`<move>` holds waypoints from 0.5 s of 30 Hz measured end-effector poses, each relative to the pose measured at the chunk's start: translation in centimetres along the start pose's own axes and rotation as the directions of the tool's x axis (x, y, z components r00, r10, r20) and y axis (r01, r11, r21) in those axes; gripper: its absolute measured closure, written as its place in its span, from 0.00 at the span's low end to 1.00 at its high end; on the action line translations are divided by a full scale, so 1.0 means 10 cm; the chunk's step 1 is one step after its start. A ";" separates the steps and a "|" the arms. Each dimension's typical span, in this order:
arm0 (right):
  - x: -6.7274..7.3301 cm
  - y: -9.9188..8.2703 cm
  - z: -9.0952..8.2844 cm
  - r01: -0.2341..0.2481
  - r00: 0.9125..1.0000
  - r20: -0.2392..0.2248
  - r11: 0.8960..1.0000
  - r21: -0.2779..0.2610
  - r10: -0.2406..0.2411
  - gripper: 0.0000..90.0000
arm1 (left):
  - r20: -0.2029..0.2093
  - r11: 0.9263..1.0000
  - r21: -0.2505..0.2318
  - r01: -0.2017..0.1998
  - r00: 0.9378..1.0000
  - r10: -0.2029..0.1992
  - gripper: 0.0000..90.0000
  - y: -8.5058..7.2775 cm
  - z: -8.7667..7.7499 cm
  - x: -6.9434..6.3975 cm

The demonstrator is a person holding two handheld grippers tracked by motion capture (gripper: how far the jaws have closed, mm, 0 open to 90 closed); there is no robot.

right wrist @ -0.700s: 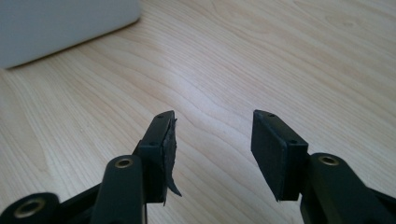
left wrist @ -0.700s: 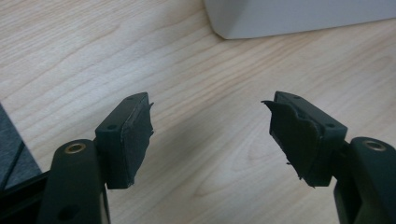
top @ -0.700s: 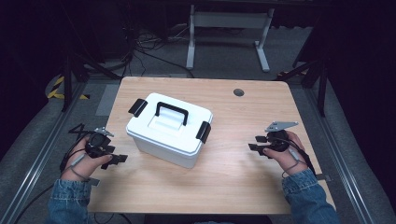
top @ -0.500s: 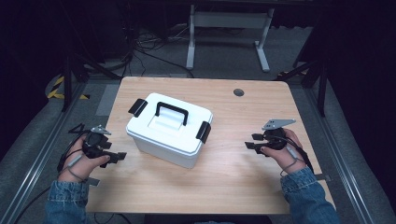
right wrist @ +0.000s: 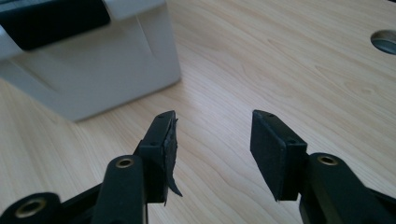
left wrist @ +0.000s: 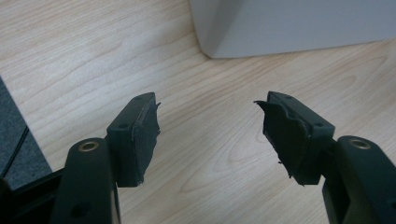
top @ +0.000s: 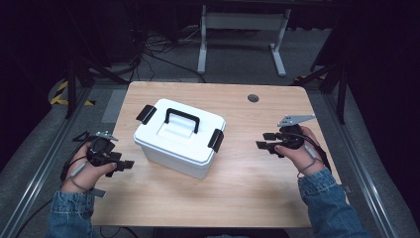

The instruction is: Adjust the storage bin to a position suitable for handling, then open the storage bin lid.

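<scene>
I'm holding both grippers spread and empty, left gripper (top: 123,164) at 8 o'clock, right gripper (top: 264,142) at 4 o'clock, each flanking the box (top: 179,138) at table (top: 247,193) centre, not touching. Likely approach stage; next I'm probably reaching for the black side latches (top: 215,140). Box: white smooth plastic, rectangular, black handle (top: 182,119). Table: pale wood grain.

Light wooden table (top: 257,188) with round cable hole (top: 253,98) at 1 o'clock. Grey floor (top: 237,54); white metal frame (top: 241,22) at 12 o'clock. Cables (top: 148,49) at 11 o'clock. Surroundings dark.
</scene>
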State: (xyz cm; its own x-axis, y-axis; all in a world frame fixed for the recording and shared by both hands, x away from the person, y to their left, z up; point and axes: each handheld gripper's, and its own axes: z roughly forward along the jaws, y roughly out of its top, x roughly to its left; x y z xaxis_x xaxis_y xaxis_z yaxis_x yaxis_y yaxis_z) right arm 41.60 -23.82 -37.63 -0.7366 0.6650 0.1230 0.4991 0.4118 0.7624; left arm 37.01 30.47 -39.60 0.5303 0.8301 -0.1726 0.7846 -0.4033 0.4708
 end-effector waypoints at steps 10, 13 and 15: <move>0.28 0.39 0.08 0.059 0.995 -0.080 0.998 -0.025 -0.061 0.58 | 0.003 1.000 -0.007 -0.030 1.000 0.030 0.38 0.13 0.04 0.00; 0.31 0.48 0.09 0.074 0.994 -0.085 0.997 -0.025 -0.076 0.58 | 0.007 1.000 -0.004 -0.031 1.000 0.031 0.37 0.13 0.05 0.01; 0.33 0.52 0.10 0.081 0.993 -0.087 0.996 -0.022 -0.083 0.58 | 0.004 0.999 -0.014 -0.033 0.999 0.033 0.37 0.12 0.03 0.01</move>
State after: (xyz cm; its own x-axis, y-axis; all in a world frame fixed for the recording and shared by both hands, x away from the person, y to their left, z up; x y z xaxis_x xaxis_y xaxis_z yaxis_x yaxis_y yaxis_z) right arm 42.28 -18.84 -33.89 -0.8122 0.5722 0.1139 0.4276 0.4509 0.7835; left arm 38.13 29.94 -39.32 0.5574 0.8146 -0.1600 0.7619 -0.4254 0.4884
